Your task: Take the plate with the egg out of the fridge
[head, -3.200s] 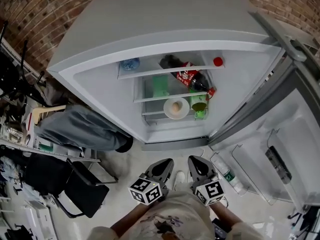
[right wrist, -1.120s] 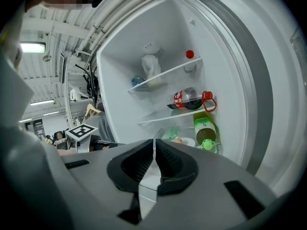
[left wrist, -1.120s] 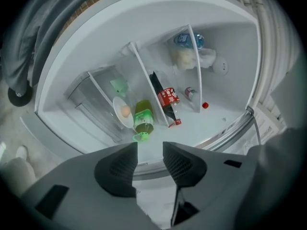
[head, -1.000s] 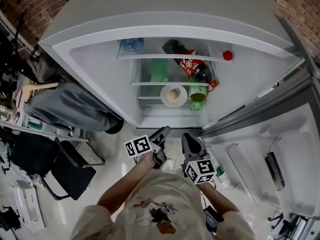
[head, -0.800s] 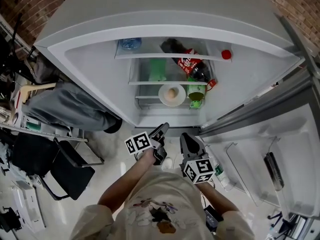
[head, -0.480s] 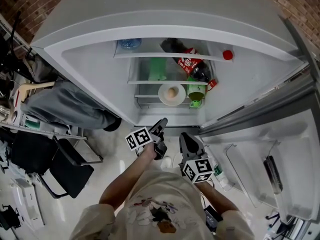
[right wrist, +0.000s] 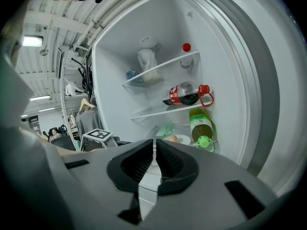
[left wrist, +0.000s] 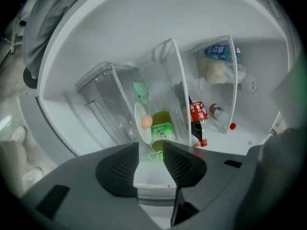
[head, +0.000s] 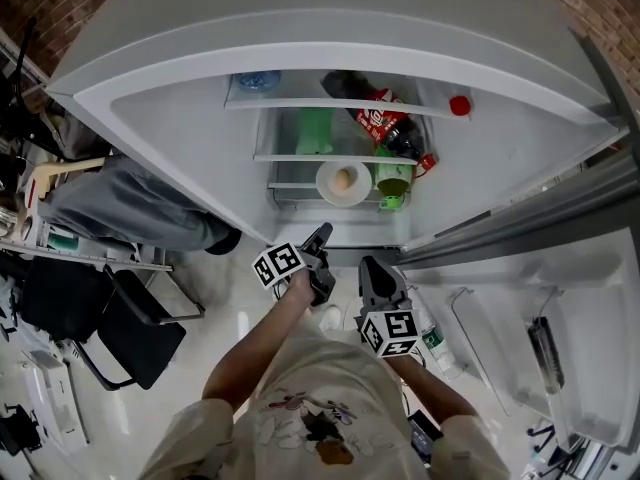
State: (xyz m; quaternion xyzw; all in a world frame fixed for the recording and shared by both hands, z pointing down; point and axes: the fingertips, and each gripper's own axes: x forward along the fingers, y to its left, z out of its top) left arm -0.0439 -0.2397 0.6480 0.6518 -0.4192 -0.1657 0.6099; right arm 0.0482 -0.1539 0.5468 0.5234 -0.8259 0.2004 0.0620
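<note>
Change: left gripper (head: 320, 238) lifted forward toward the fridge (head: 190, 138) opening since the earlier frames; right gripper (head: 375, 270) hanging back, lower.
Left jaws: apart, nothing between.
Right jaws: pressed together, empty.
Plate (head: 325, 190): dead ahead of left gripper, well apart, on the lower shelf, just beside green bottle (head: 393, 176); egg (head: 343, 179) on it.
Progress: door open, reach begun; grasp and lift-out both left.
Orientation: plate flat, face up, round, so no long axis; egg's axis too small to read.

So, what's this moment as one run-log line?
fridge open | plate with egg inside, untouched | left gripper open, empty | right gripper shut, empty
</note>
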